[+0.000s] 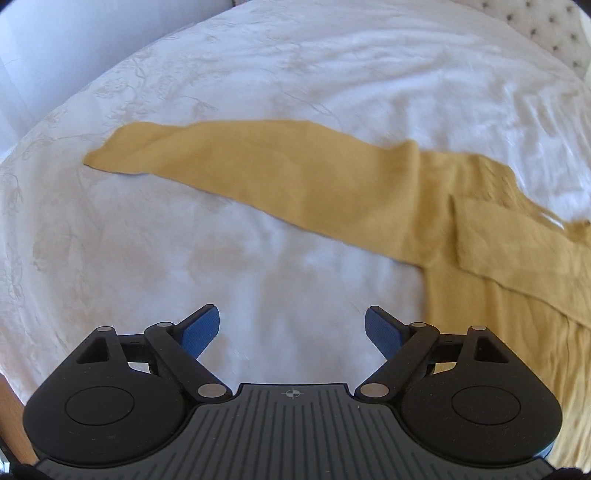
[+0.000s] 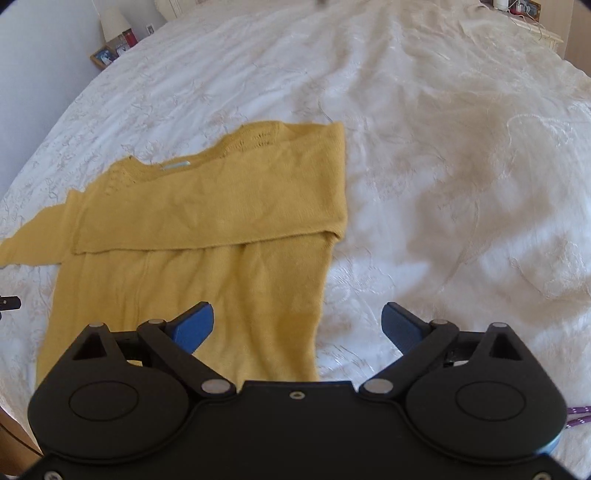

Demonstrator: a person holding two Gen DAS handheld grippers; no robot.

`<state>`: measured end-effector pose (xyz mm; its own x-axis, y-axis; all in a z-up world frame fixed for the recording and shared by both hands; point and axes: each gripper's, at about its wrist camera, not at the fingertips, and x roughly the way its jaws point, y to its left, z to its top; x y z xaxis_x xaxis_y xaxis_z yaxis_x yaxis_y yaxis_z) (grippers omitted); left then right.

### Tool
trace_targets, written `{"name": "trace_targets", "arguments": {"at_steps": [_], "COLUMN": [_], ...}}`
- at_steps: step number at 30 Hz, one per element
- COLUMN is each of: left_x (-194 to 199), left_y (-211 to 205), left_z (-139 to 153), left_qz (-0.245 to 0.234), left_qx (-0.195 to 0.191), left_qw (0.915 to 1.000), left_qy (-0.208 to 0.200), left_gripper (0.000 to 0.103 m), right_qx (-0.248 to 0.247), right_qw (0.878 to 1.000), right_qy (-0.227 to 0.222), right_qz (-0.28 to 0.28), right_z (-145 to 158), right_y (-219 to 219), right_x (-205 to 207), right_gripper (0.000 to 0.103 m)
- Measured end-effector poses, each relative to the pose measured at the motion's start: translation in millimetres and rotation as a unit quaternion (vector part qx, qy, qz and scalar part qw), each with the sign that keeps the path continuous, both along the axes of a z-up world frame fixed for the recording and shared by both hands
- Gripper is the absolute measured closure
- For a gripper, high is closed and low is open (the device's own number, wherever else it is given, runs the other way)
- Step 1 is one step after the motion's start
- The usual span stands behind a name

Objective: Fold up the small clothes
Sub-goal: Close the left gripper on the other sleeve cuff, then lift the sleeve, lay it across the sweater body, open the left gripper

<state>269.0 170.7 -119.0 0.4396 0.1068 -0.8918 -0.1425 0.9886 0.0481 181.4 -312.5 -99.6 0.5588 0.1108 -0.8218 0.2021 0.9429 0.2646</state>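
A mustard-yellow knit sweater [image 2: 207, 229] lies flat on the white bedspread [image 2: 443, 166]. Its right sleeve is folded across the chest, with the neckline and a pale label at the far side. In the left wrist view the left sleeve [image 1: 258, 166] stretches out flat to the left, and the body [image 1: 498, 277] lies at the right. My left gripper [image 1: 292, 328] is open and empty above bare bedspread [image 1: 147, 258], short of the sleeve. My right gripper [image 2: 297, 326] is open and empty over the sweater's lower right edge.
A nightstand with picture frames and a lamp [image 2: 110, 40] stands at the far left of the bed. A tufted headboard [image 1: 554, 33] shows at the upper right in the left wrist view. A purple cord [image 2: 578, 415] lies at the bed's near right edge.
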Motion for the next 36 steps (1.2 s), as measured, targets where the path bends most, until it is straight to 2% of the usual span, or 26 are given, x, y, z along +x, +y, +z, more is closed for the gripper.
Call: {"name": "trace_targets", "arguments": {"at_steps": [6,15,18,21,24,27,29,30,31,33,36], "left_x": [46,107,122,135,140,148,149,149,150,151,149], "left_y": [87,186,201,206,199,198,196,195,193,186,171], "left_z": [8,11,2,-16,-31,-41,-41,-40,-39,-33,-18], "left_qz": [0.042,0.058,0.056,0.027,0.000,-0.001,-0.003,-0.006,-0.005,-0.005,-0.015], "left_qx": [0.026,0.067,0.063,0.053,0.068,0.067,0.057,0.049,0.032,0.023,0.018], "left_qw": [0.9987,0.9956,0.9962,0.9982,0.9973,0.9971,0.9981,0.9986,0.9993,0.9996,0.9997], "left_qy": [-0.015,-0.030,-0.022,0.008,0.028,0.036,0.024,0.020,0.020,0.017,0.003], "left_gripper": [0.016,0.017,0.017,0.017,0.017,0.017,0.035,0.062,0.080,0.093,0.094], "right_qx": [0.028,0.051,0.053,0.047,0.038,0.032,0.031,0.031,0.030,0.030,0.034], "right_qw": [0.999,0.997,0.995,0.992,0.992,0.991,0.991,0.991,0.991,0.992,0.992], "right_qy": [-0.028,-0.041,-0.040,-0.038,-0.035,-0.030,-0.022,-0.018,-0.015,-0.010,-0.007], "right_qz": [0.005,0.047,0.079,0.106,0.119,0.125,0.126,0.126,0.126,0.126,0.124], "right_z": [22,41,44,46,48,48,45,43,41,38,35], "right_y": [54,143,169,188,198,202,204,205,205,204,200], "right_x": [36,78,92,103,108,110,109,108,107,105,98], "right_gripper": [0.005,0.005,0.005,0.005,0.005,0.005,0.005,0.005,0.005,0.005,0.005]}}
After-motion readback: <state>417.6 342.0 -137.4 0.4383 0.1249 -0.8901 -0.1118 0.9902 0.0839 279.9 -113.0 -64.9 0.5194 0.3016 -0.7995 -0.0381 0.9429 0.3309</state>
